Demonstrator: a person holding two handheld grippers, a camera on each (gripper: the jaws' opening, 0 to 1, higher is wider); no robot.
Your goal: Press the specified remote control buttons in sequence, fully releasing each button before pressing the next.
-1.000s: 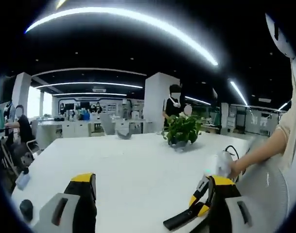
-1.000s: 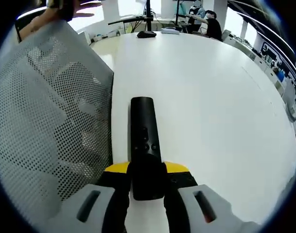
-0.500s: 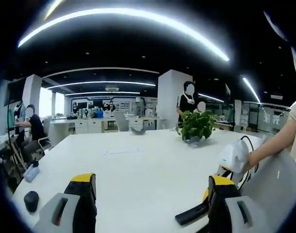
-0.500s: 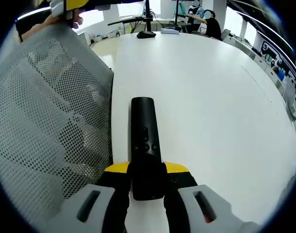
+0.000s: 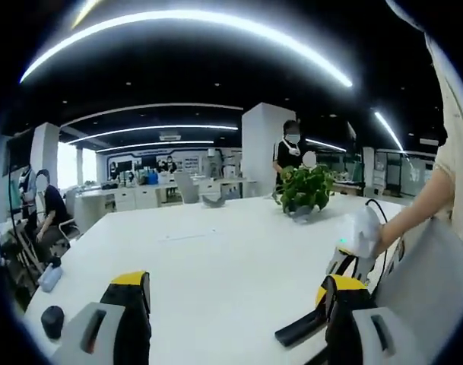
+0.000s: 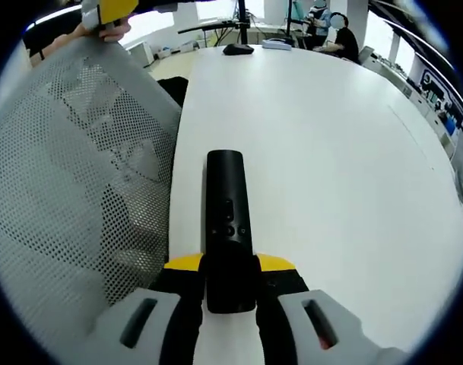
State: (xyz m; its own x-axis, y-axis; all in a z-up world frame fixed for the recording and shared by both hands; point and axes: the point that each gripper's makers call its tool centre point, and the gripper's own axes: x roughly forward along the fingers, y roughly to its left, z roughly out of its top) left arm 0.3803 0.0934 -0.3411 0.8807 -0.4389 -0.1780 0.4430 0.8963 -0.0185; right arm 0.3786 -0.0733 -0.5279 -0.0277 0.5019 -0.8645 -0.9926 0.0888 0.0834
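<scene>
One black remote (image 6: pixel 229 228) is pinched at its near end between the right gripper's (image 6: pixel 229 283) jaws, lying flat over the white table (image 6: pixel 322 152), buttons facing up. A mesh chair back (image 6: pixel 71 182) stands just beside the remote (on its left in the right gripper view). Left gripper (image 5: pixel 235 300): jaws spread wide, nothing between them, above the table w/ the remote (image 5: pixel 301 330) by its right jaw. Potted plant (image 5: pixel 304 188) far across the table from the remote.

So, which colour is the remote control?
Black remote control, shown best in the right gripper view.
</scene>
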